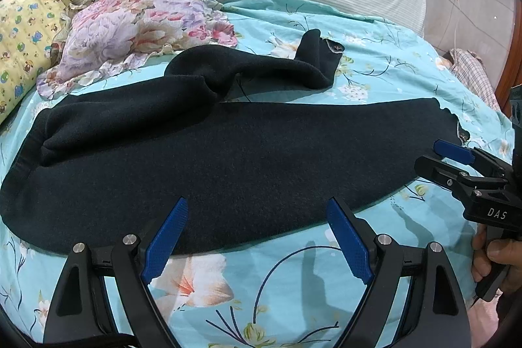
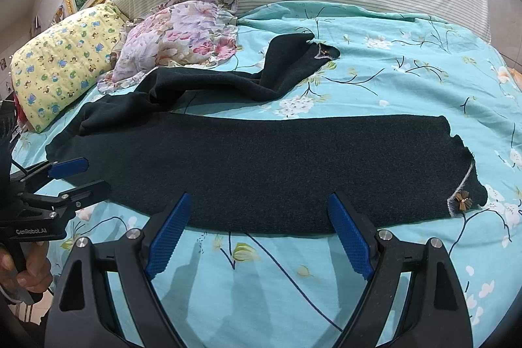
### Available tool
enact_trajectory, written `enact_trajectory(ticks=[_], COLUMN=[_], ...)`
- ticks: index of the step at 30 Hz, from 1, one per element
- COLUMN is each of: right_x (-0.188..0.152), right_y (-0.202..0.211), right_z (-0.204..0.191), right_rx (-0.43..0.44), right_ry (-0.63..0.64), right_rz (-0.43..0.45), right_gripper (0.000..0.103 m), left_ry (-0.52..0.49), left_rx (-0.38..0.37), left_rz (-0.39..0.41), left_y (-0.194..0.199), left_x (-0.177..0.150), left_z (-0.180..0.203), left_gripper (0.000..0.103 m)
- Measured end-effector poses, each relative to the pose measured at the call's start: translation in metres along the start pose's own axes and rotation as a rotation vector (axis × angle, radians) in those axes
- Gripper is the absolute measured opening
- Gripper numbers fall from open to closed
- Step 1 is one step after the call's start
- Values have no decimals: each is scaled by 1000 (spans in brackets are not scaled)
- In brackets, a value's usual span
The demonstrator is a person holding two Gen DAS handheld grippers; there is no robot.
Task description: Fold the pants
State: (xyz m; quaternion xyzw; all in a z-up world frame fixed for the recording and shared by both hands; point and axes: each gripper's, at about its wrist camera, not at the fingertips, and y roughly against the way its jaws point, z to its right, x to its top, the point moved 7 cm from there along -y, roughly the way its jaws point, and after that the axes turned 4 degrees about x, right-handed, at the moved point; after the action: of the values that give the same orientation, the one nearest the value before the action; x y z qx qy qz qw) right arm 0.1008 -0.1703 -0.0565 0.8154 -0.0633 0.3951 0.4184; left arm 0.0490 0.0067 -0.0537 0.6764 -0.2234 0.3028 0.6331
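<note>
Both claws, left claw [image 1: 257,237] and right claw [image 2: 261,234], gape apart, seemingly just short of the pants [image 2: 277,165].

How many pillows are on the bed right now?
2. A yellow cartoon-print pillow at the far left by the headboard, and a floral ruffled pillow just right of it, beside the pants. Others may be hidden.

one pants [image 2: 261,168], two pillows [image 2: 62,64], two claws [image 2: 257,234]

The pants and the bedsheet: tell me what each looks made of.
The pants look like a thick knit or fleece, matte near-black, going by the fuzzy, grainy surface and soft, rounded folds. The bedsheet looks like thin woven cotton or a blend, smooth with a printed floral pattern and fine creases.
</note>
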Motion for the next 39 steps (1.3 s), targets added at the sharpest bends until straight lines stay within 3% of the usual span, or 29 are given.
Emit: enact_trajectory(ticks=[23, 39], right_x=[11, 90], right_y=[5, -23], right_z=[-5, 15], right_rx=[34, 88], right_ry=[-22, -101], right_rz=[17, 38], right_gripper=[86, 86], left_ry=[-38, -138], left_rx=[7, 57], left_rz=[1, 25], left_y=[-3, -29], left_x=[19, 80], left_z=[0, -3], left_gripper=[88, 88])
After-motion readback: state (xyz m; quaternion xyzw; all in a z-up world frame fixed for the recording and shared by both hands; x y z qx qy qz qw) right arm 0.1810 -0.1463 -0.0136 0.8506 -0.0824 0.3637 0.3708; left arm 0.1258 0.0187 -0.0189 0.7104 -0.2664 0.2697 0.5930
